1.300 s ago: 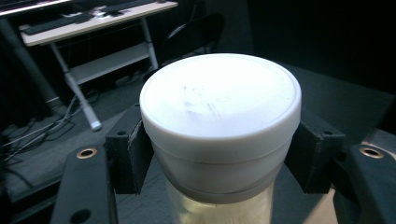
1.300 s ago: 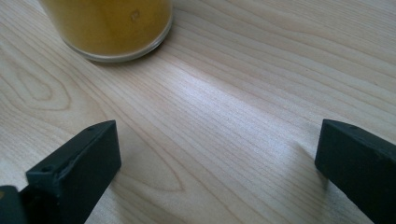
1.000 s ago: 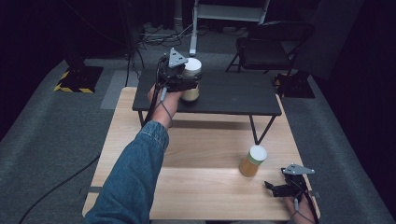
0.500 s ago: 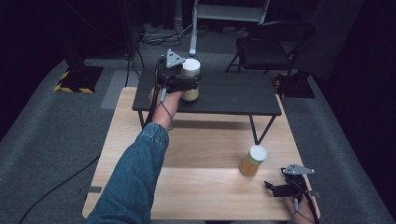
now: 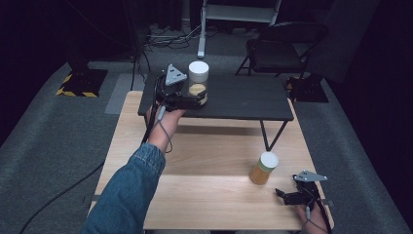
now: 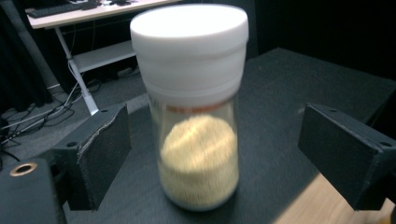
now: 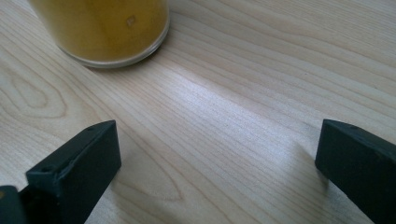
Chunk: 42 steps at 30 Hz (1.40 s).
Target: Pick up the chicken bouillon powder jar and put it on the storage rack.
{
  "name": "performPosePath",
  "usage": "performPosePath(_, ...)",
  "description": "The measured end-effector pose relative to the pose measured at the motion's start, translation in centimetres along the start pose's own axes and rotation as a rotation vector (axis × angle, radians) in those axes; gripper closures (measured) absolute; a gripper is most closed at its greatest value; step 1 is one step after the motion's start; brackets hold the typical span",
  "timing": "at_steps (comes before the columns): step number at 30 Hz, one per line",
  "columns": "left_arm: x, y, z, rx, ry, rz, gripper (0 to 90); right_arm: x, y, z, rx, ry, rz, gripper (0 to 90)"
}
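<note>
The left gripper (image 5: pixel 194 94) has just been opening: its 2 jaws stand released on either side of the pale-grain jar (image 6: pixel 196 107), clear of the glass. That jar, white-lidded and roughly half full, stands upright near the left end of the black raised shelf (image 5: pixel 243 100). Placing looks done; next the hand should back straight off without tipping it. The right gripper (image 5: pixel 287 195) rests spread near the table's (image 5: pixel 204 195) front right corner, just beside 1 amber-filled jar (image 5: pixel 263 167)

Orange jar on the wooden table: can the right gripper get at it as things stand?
Probably yes. The right gripper sits low on the wooden table with its jaws open and pointed toward the orange jar, and the right gripper view shows bare wood between them, nothing in the way.
</note>
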State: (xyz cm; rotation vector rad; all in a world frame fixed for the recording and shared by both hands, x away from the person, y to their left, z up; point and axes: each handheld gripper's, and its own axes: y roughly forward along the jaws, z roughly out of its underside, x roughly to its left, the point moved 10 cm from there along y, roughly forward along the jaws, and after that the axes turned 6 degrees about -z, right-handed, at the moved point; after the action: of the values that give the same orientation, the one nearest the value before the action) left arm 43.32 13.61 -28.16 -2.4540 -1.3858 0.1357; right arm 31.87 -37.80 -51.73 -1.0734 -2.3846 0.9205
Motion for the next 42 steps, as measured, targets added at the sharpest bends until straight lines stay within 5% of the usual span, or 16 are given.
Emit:
performPosePath(11,-0.4,-2.0,2.7,-0.007,-0.003,0.026,9.1,0.0,0.0,-0.1,0.002,0.0,0.0,0.1)
performPosePath(18,-1.2,-2.8,5.4,0.024,-0.018,0.08,9.0,0.0,0.0,-0.1,0.003,0.0,0.0,0.1)
performPosePath(42,-3.4,-4.0,14.0,0.098,-0.013,0.08,10.2,0.0,0.1,-0.1,0.002,0.001,0.001,0.1)
